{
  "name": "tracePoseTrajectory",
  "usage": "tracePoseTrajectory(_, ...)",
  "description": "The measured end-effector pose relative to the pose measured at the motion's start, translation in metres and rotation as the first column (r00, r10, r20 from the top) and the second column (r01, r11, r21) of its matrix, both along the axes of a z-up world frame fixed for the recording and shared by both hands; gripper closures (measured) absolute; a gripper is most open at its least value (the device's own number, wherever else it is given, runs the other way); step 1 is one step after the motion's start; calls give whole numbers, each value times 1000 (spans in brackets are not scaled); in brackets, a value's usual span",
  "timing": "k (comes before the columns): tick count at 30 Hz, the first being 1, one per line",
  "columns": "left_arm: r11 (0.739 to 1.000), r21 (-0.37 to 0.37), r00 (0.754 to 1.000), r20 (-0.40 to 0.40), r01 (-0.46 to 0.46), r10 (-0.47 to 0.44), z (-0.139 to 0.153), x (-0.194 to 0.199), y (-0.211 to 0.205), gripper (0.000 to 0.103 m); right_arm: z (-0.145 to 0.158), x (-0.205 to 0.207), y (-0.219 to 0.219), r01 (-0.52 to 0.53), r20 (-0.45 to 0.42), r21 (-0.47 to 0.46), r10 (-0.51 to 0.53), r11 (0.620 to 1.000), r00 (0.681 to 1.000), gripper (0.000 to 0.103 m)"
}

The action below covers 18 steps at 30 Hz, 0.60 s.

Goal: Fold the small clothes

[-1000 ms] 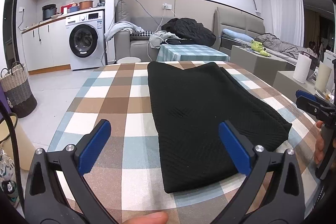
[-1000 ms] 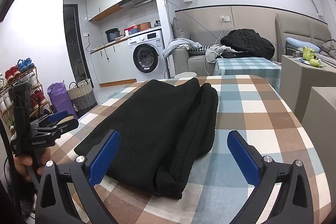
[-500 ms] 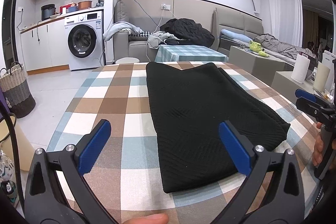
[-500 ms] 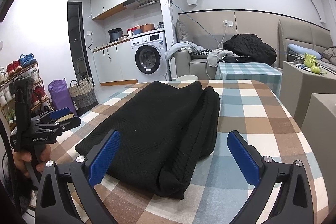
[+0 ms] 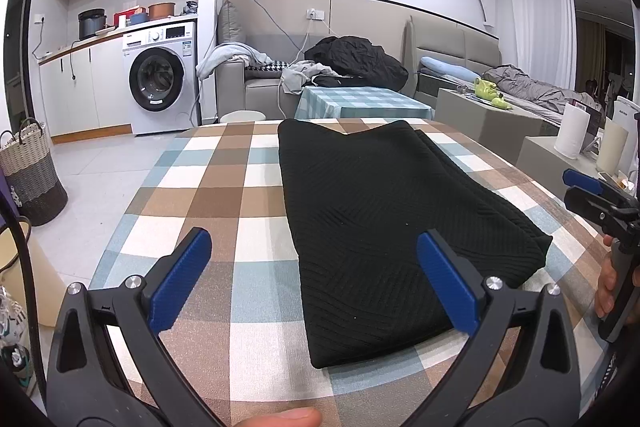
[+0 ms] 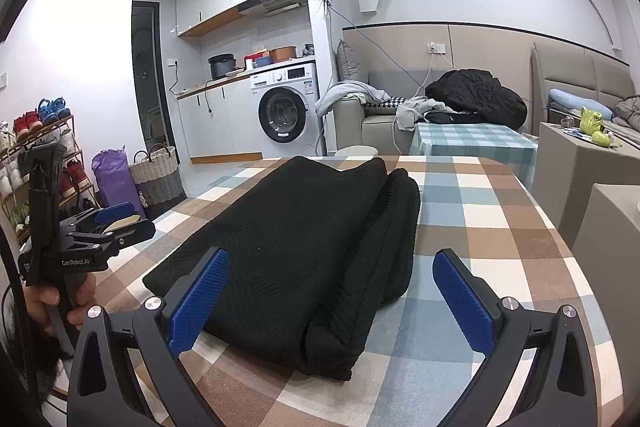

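Observation:
A black knit garment (image 5: 376, 219) lies folded into a long strip on the checked tablecloth (image 5: 224, 195); it also shows in the right wrist view (image 6: 304, 251). My left gripper (image 5: 316, 267) is open and empty, held above the table at the garment's near end. My right gripper (image 6: 332, 287) is open and empty, over the garment's near right corner. Each gripper shows in the other's view: the right one at the right edge (image 5: 600, 199), the left one at the left edge (image 6: 108, 227).
The table's edges fall away left and right. A washing machine (image 5: 160, 83), a sofa with piled clothes (image 5: 352, 59), a small checked table (image 5: 360, 103), a woven basket (image 5: 32, 167) and a shoe rack (image 6: 36, 155) stand around.
Both grippers have risen and pulled back slightly, so the garment sits a little lower in both views. The garment has not moved.

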<state>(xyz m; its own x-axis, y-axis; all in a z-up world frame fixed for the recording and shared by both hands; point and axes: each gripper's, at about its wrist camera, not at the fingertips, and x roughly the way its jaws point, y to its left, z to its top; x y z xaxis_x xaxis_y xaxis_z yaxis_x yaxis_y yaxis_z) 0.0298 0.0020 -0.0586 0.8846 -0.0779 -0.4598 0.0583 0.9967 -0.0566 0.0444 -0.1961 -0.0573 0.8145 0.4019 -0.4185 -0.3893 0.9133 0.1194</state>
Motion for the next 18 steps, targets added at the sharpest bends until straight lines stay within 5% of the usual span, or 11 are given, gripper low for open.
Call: tracePoseTrajectory(18, 1000, 1, 1000, 2, 1, -1, 0, 0, 0, 1, 0, -1, 1, 0, 0, 0, 0, 1000, 1000, 0)
